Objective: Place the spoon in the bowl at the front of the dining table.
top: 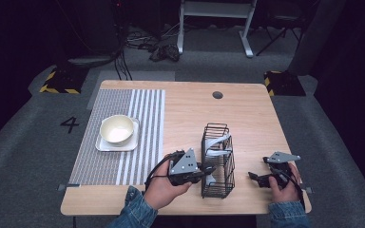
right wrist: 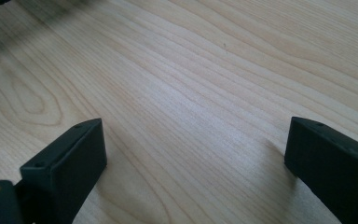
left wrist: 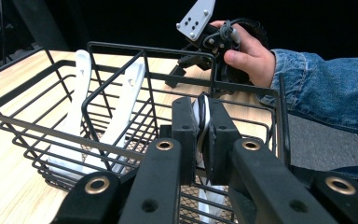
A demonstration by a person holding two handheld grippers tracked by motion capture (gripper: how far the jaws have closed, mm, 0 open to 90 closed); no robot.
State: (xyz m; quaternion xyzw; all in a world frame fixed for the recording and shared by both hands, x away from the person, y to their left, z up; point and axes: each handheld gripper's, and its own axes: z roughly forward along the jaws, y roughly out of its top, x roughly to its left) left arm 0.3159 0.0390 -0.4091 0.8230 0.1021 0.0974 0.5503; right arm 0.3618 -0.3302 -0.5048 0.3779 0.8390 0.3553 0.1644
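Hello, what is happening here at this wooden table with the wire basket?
A person works with two hand-held grippers. The left gripper is shut on a flat white plastic piece at the near end of the black wire basket, where two more white pieces lean. The right gripper rests open over bare wood. A cream bowl sits on a square white plate on the striped mat.

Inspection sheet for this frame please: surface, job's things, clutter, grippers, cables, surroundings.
Surface: wooden table, striped mat on its left part.
Job's things: black wire rack holding white plates; one white plate pinched at the rack's near end.
Clutter: bowl on a square plate.
Grippers: left hand-held gripper shut on that plate; right hand-held gripper open over bare wood.
Cables: one trails from each gripper; more lie on the floor beyond.
Surroundings: grey carpet, dark room.
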